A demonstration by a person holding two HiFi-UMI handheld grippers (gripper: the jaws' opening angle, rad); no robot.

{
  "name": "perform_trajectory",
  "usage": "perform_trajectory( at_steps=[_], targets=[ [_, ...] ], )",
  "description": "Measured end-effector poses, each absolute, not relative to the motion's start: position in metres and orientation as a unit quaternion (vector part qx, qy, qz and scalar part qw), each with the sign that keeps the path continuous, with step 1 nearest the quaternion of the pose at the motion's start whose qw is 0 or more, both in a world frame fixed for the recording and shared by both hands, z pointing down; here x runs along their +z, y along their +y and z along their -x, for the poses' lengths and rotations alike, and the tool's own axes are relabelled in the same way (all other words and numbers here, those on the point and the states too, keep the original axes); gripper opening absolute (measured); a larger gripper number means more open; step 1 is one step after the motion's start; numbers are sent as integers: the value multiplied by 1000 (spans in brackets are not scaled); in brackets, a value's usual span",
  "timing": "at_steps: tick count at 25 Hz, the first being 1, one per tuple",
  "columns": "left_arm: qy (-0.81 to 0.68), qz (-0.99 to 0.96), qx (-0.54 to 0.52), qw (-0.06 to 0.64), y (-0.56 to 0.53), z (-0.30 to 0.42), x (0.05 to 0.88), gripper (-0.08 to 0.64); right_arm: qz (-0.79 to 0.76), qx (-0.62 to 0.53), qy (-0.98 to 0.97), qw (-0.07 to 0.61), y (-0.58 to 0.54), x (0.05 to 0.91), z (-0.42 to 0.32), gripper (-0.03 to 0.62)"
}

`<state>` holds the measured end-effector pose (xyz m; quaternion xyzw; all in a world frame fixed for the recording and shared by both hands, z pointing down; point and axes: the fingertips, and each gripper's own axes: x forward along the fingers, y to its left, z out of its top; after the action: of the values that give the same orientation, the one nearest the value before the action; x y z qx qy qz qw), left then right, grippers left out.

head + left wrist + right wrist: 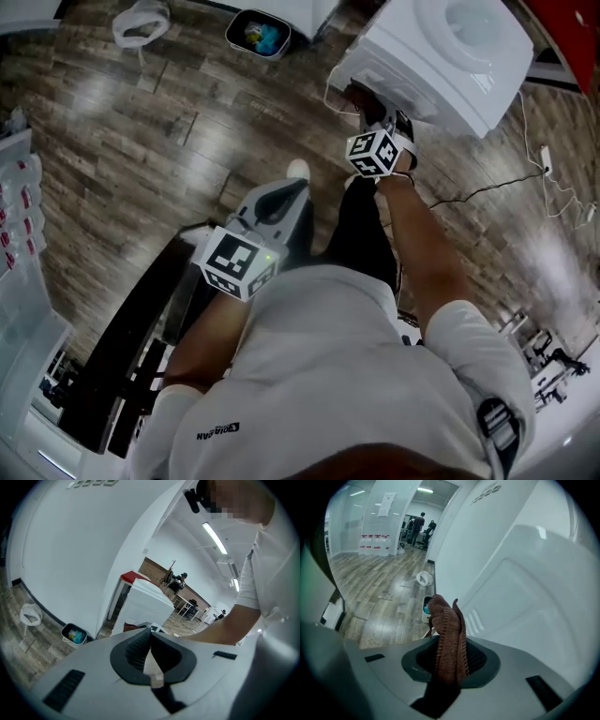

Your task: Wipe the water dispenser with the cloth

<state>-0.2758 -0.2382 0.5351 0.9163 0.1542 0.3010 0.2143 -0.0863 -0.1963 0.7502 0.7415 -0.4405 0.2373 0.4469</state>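
White shirt (pixel 356 375) fills the bottom of the head view, and two arms reach forward from it, each with one gripper. One left gripper (pixel 281 199) hangs over the wood floor (pixel 122 141), well apart from the one white dispenser (pixel 441 56). One right gripper (pixel 373 111) is up at the dispenser's lower front edge with the one reddish cloth (pixel 359 94); whether the cloth touches the panel I cannot tell. One bin (pixel 258 35), one white bag (pixel 141 21) and one thin cable (pixel 487 187) lie on the floor. From the left gripper view, the left gripper (pixel 151 632) has its two jaws closed tip to tip with nothing between them; beyond stand the dispenser (pixel 145 606), the bin (pixel 74 634), the bag (pixel 30 613) and one bare arm (pixel 225 625). From the right gripper view, the right gripper (pixel 451 656) has its jaws clamped on the knit cloth (pixel 445 616), which stands up just beside the dispenser (pixel 525 597). Behind are the bin (pixel 425 606), the bag (pixel 424 578), a row of bottles (pixel 375 544) and two people (pixel 419 524).
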Motion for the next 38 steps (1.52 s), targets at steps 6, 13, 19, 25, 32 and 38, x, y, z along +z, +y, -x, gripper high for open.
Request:
perform_trajectory(
  at_steps=[6, 13, 19, 25, 32, 38],
  targets=[
    [189, -918, 282, 205, -229, 255, 522, -3, -786, 164, -398, 444, -140, 617, 79, 86],
    [209, -920, 267, 198, -224, 250, 506, -3, -817, 84, -336, 461, -114, 507, 56, 86],
    [212, -920, 262, 199, -217, 247, 503, -3, -815, 83, -330, 468, -109, 504, 50, 86],
    [208, -921, 263, 200, -214, 245, 504, -3, -803, 89, -346, 477, -114, 524, 52, 86],
    [200, -920, 270, 203, -216, 241, 510, -3, -789, 100, -365, 484, -121, 551, 54, 86],
    [194, -918, 277, 206, -218, 240, 515, -3, -765, 124, -387, 500, -124, 593, 61, 86]
  ],
)
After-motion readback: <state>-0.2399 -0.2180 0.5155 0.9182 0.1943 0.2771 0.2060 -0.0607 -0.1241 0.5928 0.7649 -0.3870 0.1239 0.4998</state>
